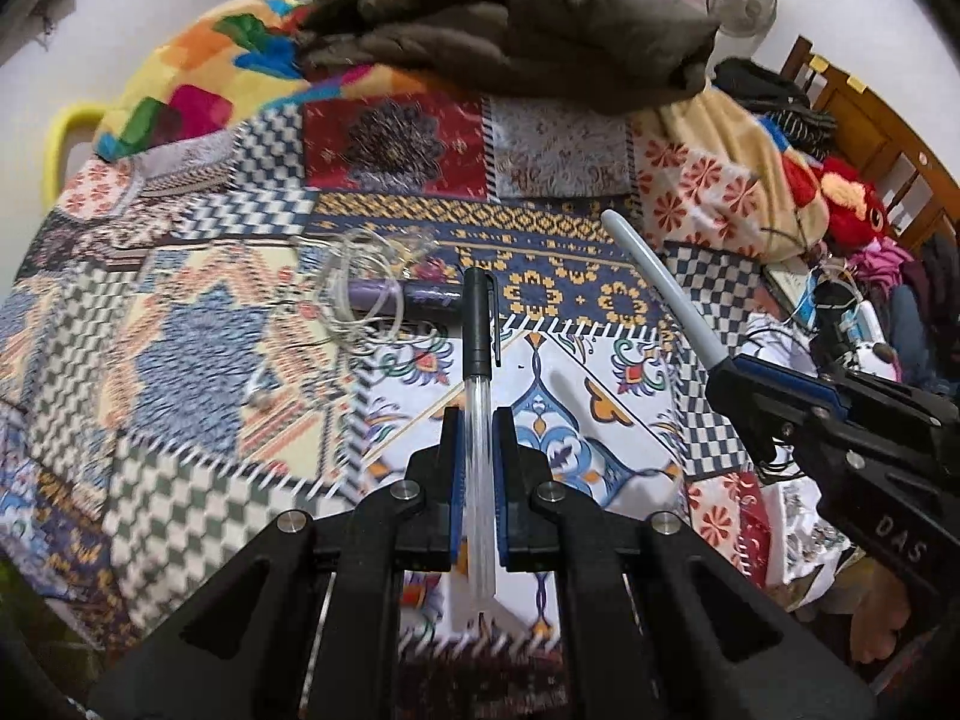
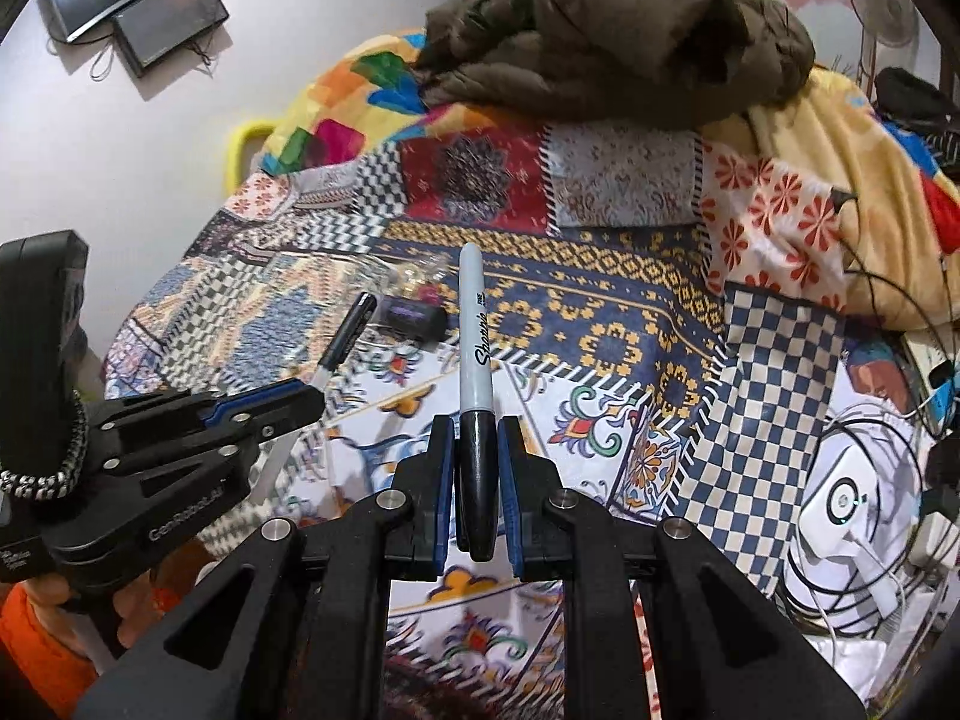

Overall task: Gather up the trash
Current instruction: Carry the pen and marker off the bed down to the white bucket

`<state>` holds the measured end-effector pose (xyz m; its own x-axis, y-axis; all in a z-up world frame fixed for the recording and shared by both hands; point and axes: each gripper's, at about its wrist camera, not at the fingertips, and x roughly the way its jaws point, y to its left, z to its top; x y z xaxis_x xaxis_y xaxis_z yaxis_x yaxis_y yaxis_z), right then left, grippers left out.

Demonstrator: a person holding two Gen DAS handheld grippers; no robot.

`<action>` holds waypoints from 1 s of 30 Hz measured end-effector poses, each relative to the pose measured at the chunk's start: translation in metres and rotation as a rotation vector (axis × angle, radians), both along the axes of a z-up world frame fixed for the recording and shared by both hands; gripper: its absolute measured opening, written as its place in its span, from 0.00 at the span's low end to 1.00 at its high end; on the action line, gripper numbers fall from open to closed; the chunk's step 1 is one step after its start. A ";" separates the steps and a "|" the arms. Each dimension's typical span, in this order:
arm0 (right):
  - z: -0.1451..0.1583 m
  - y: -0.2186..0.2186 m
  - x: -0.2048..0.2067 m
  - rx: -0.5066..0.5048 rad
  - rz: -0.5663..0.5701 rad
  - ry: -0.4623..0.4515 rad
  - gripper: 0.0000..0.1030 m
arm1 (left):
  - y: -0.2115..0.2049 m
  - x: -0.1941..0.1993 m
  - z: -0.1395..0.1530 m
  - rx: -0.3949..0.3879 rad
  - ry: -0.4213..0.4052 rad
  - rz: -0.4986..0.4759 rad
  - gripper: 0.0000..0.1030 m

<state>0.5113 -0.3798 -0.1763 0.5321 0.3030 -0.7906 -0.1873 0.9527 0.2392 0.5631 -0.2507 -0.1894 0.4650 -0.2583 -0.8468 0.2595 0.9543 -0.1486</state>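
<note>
Left claw [image 1: 478, 426]: clenched on a ballpoint pen [image 1: 478, 372] with a clear plastic barrel and black cap with clip; long axis runs straight ahead along the fingers, cap end pointing away, held above the bed.

Right claw [image 2: 476, 450]: clenched on a Sharpie marker [image 2: 474, 372], a smooth grey cylinder with a black cap; the cap sits between the pads and the rounded grey end points forward.

Bedspread [image 1: 570, 300]: patchwork print of checks, florals and geometric tiles.

On it, beyond the pens: a purple wrapper [image 1: 384, 294] and a crumpled clear plastic film [image 1: 354, 282].

Brown quilted jacket [image 2: 612, 36]: heaped at the far end of the bed.
</note>
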 end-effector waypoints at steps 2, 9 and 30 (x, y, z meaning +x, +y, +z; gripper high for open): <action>0.015 0.008 -0.012 -0.006 0.009 -0.023 0.13 | 0.009 -0.014 0.016 -0.009 -0.019 0.013 0.07; 0.052 0.039 -0.047 -0.017 0.048 -0.086 0.13 | 0.040 -0.069 0.067 -0.003 -0.123 0.062 0.07; 0.085 0.192 -0.161 0.029 0.288 -0.150 0.13 | 0.214 -0.245 0.114 0.024 -0.240 0.327 0.07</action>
<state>0.3504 -0.1880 -0.0918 0.5313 0.4795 -0.6984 -0.4833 0.8486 0.2150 0.3186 -0.0367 -0.0757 0.7045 -0.0455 -0.7082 -0.0334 0.9947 -0.0972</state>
